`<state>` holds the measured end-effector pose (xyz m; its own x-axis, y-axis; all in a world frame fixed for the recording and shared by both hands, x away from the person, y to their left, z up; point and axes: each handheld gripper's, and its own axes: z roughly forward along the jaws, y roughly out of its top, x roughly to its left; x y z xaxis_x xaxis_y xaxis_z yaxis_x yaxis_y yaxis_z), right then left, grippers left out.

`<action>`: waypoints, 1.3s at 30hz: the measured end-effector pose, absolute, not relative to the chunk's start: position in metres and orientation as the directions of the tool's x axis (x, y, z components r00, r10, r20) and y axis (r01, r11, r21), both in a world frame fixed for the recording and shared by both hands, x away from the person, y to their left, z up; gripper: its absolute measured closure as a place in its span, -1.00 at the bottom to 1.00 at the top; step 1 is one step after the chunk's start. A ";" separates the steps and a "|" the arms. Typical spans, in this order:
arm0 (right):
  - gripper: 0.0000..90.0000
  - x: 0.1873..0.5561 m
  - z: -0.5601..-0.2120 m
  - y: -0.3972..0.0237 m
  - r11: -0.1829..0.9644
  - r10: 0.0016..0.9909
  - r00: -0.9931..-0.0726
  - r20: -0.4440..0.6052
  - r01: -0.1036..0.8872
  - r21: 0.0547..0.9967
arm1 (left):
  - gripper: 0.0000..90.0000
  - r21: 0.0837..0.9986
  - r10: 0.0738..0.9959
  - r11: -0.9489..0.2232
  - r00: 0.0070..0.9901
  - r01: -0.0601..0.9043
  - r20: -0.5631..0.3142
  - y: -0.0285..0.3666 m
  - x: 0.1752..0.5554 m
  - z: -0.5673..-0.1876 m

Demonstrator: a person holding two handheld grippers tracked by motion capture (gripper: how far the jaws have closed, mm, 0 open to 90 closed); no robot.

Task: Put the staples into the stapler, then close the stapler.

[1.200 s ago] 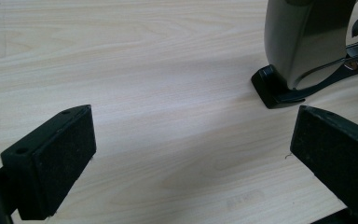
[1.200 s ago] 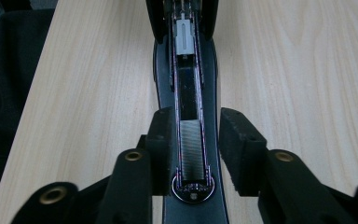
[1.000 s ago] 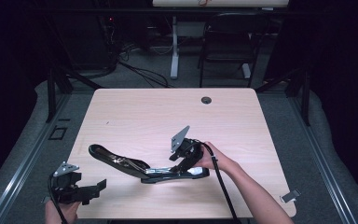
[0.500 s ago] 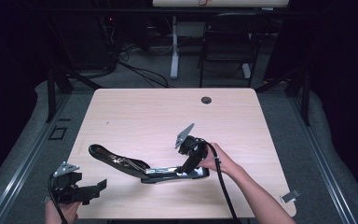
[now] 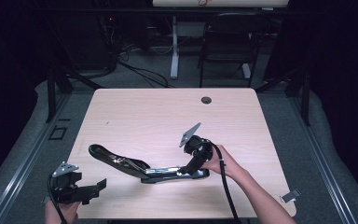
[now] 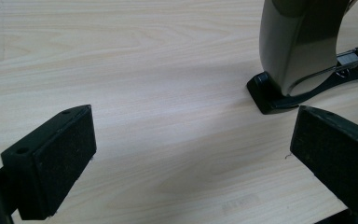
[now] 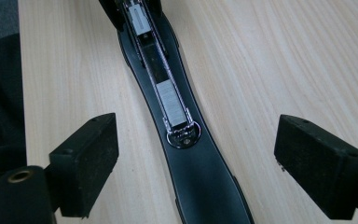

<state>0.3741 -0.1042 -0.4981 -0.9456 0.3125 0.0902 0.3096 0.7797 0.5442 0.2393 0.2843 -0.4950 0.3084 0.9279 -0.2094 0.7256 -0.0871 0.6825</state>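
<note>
A: Stapler (image 5: 144, 168) lies open near the table's (image 5: 168, 116) near edge, its lid swung out to the left and its base to the right. The staple track (image 7: 161, 79) faces up, a strip of staples (image 7: 171, 105) sitting at its end. Where are the grippers?

B: The right gripper (image 5: 191, 169) hovers over the base end. Its jaws have just been opening and now stand wide, one on each side of the base, pads clear of it. The left gripper (image 5: 86, 189) waits at the near left corner, jaws spread on nothing, with the lid's tip (image 6: 298, 46) just ahead of it.

A: So what makes the next move go well?

B: Probably the lid must be closed over the track. The left gripper should take the lid low on its sides, squarely, since the plastic looks smooth. The right one could press the base flat so it doesn't skid, keeping off the staples.
</note>
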 end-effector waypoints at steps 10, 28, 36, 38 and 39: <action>-0.57 0.362 -0.500 -0.118 0.750 0.401 -0.914 0.064 0.368 0.550 | -0.75 0.703 0.924 -0.030 0.288 0.710 -0.251 0.289 0.237 -0.490; 0.54 0.351 -0.492 -0.119 0.730 0.466 -0.883 -0.054 0.349 0.588 | 0.62 0.765 0.881 0.002 0.361 0.644 -0.306 0.281 0.240 -0.489; 0.82 0.354 -0.491 -0.126 0.697 0.495 -0.868 -0.037 0.371 0.613 | 0.99 0.778 0.890 -0.009 0.360 0.628 -0.280 0.278 0.245 -0.487; 0.86 0.354 -0.491 -0.125 0.695 0.490 -0.871 -0.037 0.365 0.620 | 1.00 0.783 0.889 -0.022 0.370 0.622 -0.269 0.275 0.247 -0.485; 0.88 0.354 -0.491 -0.125 0.696 0.488 -0.872 -0.040 0.361 0.620 | 1.00 0.789 0.888 -0.027 0.376 0.614 -0.263 0.274 0.248 -0.485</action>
<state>0.3542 -0.1246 -0.4911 -0.8719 0.4881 -0.0401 0.3612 0.6962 0.6204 0.2483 0.2741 -0.4845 0.3763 0.8885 -0.2628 0.6144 -0.0270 0.7885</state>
